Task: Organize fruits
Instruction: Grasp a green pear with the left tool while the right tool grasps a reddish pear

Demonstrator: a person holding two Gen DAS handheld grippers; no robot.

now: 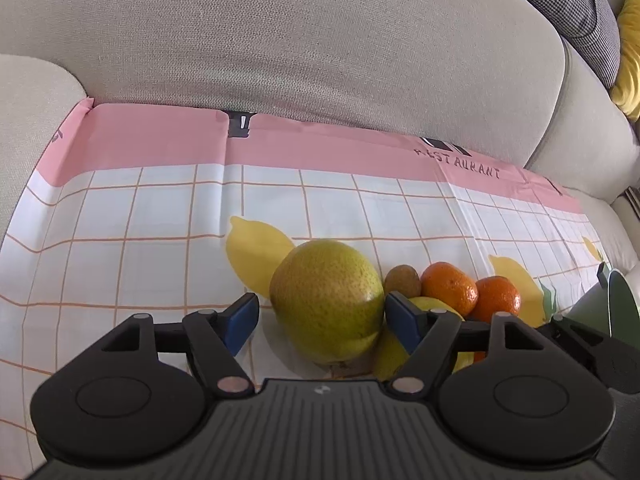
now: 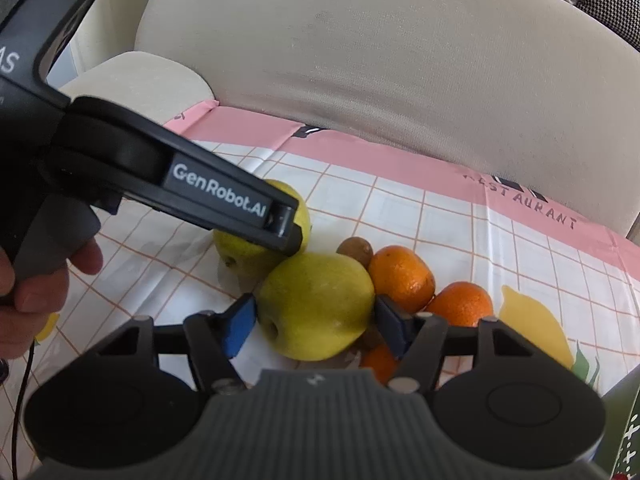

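Observation:
A big yellow-green fruit (image 1: 326,296) lies on the checked cloth between the blue pads of my left gripper (image 1: 322,320). The jaws stand open, with a clear gap at the left pad. In the right wrist view the same fruit (image 2: 244,252) lies partly behind the left gripper's black finger (image 2: 240,200). My right gripper (image 2: 316,324) has a second yellow-green fruit (image 2: 316,304) between its pads, and both pads touch its sides. Beside it lie a kiwi (image 2: 355,250) and oranges (image 2: 400,276), also in the left wrist view as kiwi (image 1: 402,280) and oranges (image 1: 450,288).
The fruit cluster sits on a white cloth (image 1: 140,248) with an orange grid and a pink band, spread over a beige sofa seat with its backrest (image 1: 300,40) close behind. A hand (image 2: 36,284) holds the left gripper. A green box (image 2: 624,432) stands at the lower right.

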